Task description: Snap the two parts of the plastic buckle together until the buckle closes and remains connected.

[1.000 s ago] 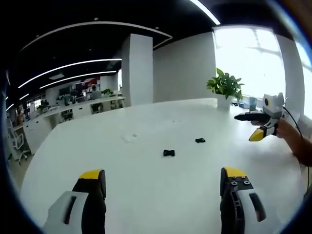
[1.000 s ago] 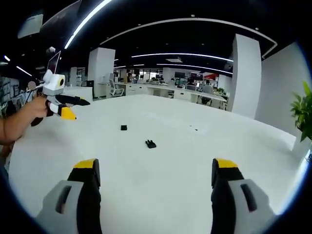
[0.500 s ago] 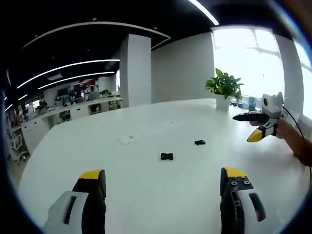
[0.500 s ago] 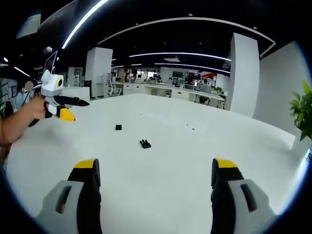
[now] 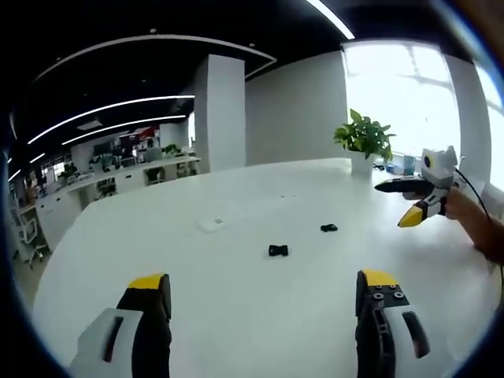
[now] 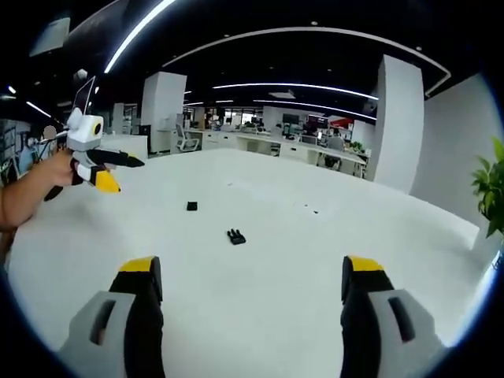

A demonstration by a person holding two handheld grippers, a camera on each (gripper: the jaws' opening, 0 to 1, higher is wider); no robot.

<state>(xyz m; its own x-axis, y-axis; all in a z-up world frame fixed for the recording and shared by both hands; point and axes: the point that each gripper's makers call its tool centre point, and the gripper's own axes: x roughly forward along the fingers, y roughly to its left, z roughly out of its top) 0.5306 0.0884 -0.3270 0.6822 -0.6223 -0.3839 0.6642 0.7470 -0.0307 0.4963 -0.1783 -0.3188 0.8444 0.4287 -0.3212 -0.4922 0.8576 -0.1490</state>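
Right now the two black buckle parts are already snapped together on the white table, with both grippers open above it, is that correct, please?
Not quite: the two buckle parts are not joined. The left gripper view shows one buckle part and the other buckle part lying apart on the white table. The rest holds: the left gripper and the right gripper are both open above the table.

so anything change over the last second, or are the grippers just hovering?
Just hovering. Both small black plastic buckle parts lie apart on the white round table, untouched. Left gripper and right gripper stay open and empty; the views only drift slightly with the hands.
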